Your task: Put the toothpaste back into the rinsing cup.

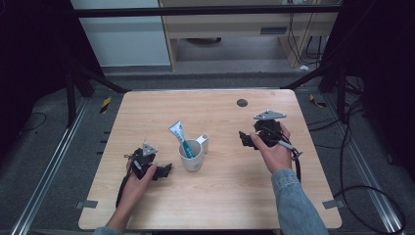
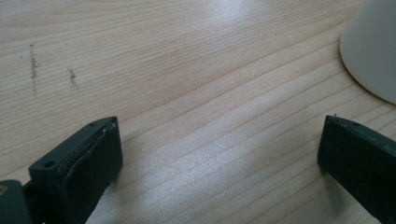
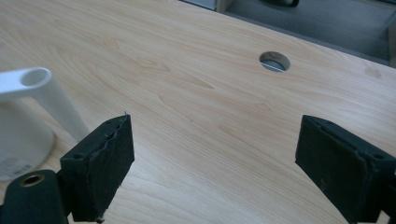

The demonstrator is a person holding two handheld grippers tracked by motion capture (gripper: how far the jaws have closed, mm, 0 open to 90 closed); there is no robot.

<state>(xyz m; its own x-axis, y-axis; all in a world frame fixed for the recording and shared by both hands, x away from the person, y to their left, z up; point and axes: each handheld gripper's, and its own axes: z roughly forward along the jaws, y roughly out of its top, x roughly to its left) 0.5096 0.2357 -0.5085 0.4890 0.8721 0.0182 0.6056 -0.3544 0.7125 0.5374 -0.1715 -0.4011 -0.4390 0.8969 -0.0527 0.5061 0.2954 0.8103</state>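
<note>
Table (image 1: 220, 196): a pale wooden top with a round cable hole (image 1: 242, 103) near its far edge.
Cup (image 1: 191, 157): a white cup stood upright near the middle of the table, its handle (image 1: 204, 142) pointing away toward the far right.
Tube (image 1: 182, 138): a white and teal tube stood in the cup, leaning toward the far left, its flat end above the rim.
Left tool (image 1: 166, 170): held low at the table just to the left of the cup, not touching it; the jaws stood wide apart with bare wood between them, gripping nothing. In the left gripper view the cup's white wall (image 2: 373, 51) lay beyond the right-hand jaw.
Right tool (image 1: 246, 139): held to the right of the cup, apart from it, pointing toward it; the jaws were spread wide and empty. In the right gripper view the cup's handle (image 3: 42, 93) showed beside the left-hand jaw, and the hole (image 3: 274, 61) lay farther off.
</note>
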